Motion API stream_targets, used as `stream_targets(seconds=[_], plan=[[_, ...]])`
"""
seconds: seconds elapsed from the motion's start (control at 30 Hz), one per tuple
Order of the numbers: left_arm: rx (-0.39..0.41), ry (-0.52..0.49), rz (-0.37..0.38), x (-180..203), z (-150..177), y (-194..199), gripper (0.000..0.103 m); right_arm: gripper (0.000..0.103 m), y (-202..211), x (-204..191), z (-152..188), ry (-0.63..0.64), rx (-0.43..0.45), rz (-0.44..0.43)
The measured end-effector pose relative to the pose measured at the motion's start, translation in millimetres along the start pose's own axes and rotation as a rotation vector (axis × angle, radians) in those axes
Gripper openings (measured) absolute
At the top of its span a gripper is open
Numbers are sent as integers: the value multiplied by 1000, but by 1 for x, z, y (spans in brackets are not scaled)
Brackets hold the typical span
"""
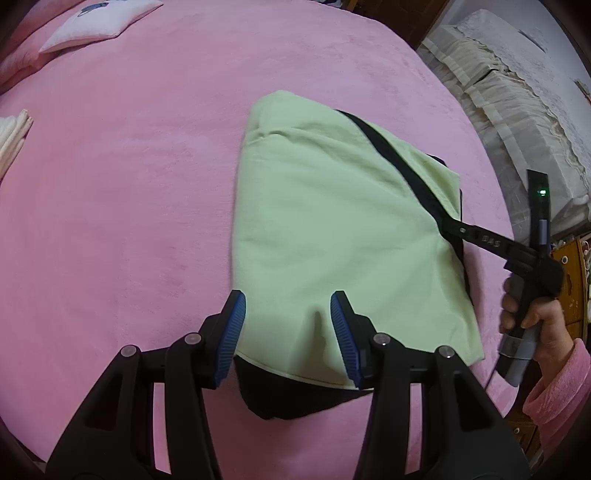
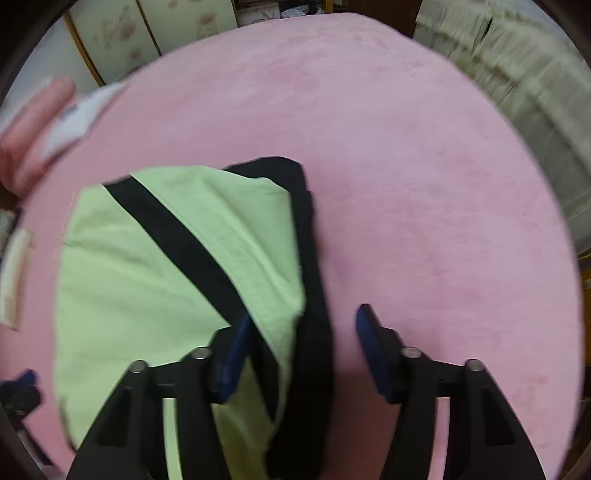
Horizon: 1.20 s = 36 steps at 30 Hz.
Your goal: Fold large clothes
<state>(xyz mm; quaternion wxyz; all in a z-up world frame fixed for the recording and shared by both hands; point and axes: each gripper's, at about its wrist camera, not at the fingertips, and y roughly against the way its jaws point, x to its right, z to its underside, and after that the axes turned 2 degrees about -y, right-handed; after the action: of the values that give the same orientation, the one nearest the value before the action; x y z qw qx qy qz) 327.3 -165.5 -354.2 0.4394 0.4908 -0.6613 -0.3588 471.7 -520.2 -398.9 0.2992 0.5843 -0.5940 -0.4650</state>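
The light-green garment (image 1: 332,236) with black trim lay folded on the pink bed cover (image 1: 129,184), right of centre in the left wrist view. The left gripper (image 1: 288,325) hung over its near edge at six o'clock, jaws moderately apart; green cloth rose between the blue pads (image 1: 232,332), but whether they pressed it could not be told. A black layer beneath the garment was partly hidden by the gripper frame. At three o'clock a hand (image 1: 535,325) in a pink sleeve held the right gripper (image 2: 303,332), whose tips were hidden against the garment's black edge. The right wrist view was motion-blurred: jaws apart, the black edge (image 2: 314,314) between them, contact unclear. A pillow (image 1: 99,22) at eleven o'clock was cut off.
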Motion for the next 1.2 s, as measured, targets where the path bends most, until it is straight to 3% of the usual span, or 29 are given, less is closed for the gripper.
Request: stream_targets(seconds=[0.17, 0.23, 0.3, 0.33, 0.43, 0.5, 0.57, 0.67, 0.7, 0.73, 0.77, 0.83, 0.93, 1.03, 1.1, 1.17, 1.2], plan=[[-57, 18, -69, -8, -9, -19, 44, 13, 2, -26, -5, 66, 9, -1], [-98, 7, -123, -10, -11, -31, 44, 12, 5, -35, -14, 51, 17, -87], [-100, 12, -122, -12, -12, -34, 44, 12, 10, -46, -20, 40, 17, -202], [-100, 18, -117, -12, -14, -35, 44, 12, 11, -51, -21, 48, 18, -208], [-109, 17, -111, -11, -16, -38, 44, 11, 11, -57, -18, 86, 30, -80], [-116, 13, -104, -9, -17, -40, 44, 12, 5, -31, -20, 17, 3, 11], [-118, 6, -90, -6, -17, -40, 44, 14, 0, -3, -17, -75, -37, -14], [-130, -29, -114, 2, -18, -41, 43, 33, 2, 6, -7, -87, -61, 62], [-133, -38, -122, 5, -18, -40, 40, 36, 7, 6, -2, -86, -57, 93], [-131, -42, -124, 10, -18, -37, 28, 36, 14, 8, 3, -91, -46, 103], [-127, -46, -112, 15, -17, -33, 22, 36, 22, 7, 11, -96, -27, 107], [-106, -56, -59, 26, -15, -26, 21, 36, 45, -2, 23, -88, 41, 103], [-108, -93, 49, 45, -9, -27, 21, 36, 63, -18, 43, -58, 89, -26], [-189, -99, -10, 51, -4, -50, 21, 36, 58, -36, 67, -43, 14, -264], [-201, -104, -40, 54, -2, -59, 21, 35, 45, -46, 85, -27, -63, -308], [-254, -122, -98, 55, 4, -72, 21, 28, 25, -48, 106, -13, -152, -280], [-264, -117, -109, 57, 7, -75, 21, 18, 15, -45, 117, -14, -197, -245]])
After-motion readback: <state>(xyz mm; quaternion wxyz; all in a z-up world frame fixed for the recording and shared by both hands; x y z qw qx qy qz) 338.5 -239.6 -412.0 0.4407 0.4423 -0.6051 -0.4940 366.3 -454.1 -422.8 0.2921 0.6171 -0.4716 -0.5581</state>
